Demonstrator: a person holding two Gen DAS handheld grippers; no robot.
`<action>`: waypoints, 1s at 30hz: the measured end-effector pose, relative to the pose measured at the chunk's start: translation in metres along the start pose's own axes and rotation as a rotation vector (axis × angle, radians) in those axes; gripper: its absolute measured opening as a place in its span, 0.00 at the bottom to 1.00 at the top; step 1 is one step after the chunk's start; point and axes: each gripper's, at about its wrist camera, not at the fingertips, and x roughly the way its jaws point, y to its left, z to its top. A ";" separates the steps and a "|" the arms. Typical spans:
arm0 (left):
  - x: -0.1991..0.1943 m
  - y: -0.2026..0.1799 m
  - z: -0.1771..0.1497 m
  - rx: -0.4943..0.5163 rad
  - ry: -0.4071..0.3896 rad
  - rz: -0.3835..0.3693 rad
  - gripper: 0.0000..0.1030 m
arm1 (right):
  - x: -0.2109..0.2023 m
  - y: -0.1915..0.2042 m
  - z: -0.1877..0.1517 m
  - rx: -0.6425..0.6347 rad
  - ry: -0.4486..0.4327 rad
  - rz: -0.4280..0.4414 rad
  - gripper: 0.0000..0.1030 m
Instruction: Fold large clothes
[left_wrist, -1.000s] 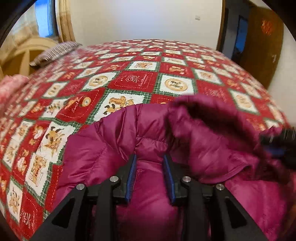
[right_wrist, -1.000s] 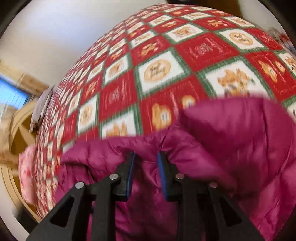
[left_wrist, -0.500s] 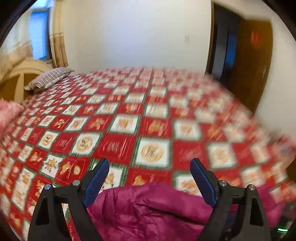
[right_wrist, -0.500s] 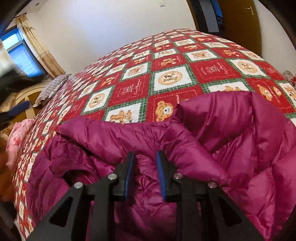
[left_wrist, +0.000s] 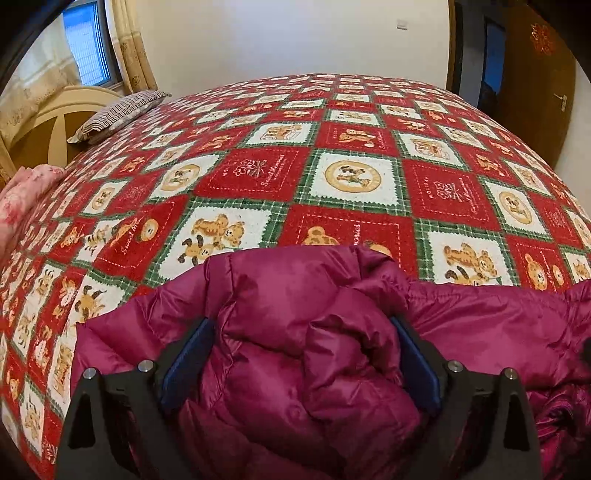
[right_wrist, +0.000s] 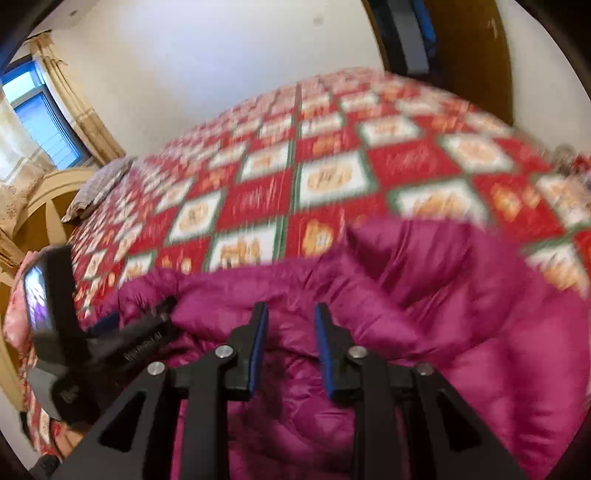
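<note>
While the magenta down jacket (left_wrist: 303, 354) lies bunched on the teddy-bear bedspread (left_wrist: 258, 173), we see the left gripper (left_wrist: 301, 354) with its jaws just opened wide, a puffy fold of the jacket bulging between the blue pads without being pinched. Our right gripper (right_wrist: 290, 343) has just been parting its jaws too; jacket fabric lies beyond and below the narrow gap, unclamped. A striped pillow (left_wrist: 118, 114) sits far beyond.

My puffer jacket (left_wrist: 295, 332) was deep magenta, glossy. Under it the bedspread (left_wrist: 351, 177) ran red and white squares with tan teddy bears, edged in green plaid. My hand-held gripper (right_wrist: 288, 339) was black with blue pads. The pillow (left_wrist: 118, 114) was grey-striped.
</note>
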 end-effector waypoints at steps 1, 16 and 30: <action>-0.001 -0.001 -0.001 -0.001 0.000 -0.002 0.93 | -0.005 0.001 0.004 -0.020 -0.023 -0.049 0.41; 0.003 0.004 0.001 -0.028 0.008 -0.051 0.93 | 0.039 -0.005 -0.005 -0.151 0.031 -0.278 0.52; -0.186 0.131 -0.047 0.060 -0.242 -0.573 0.93 | -0.178 -0.011 -0.068 -0.039 -0.163 -0.066 0.53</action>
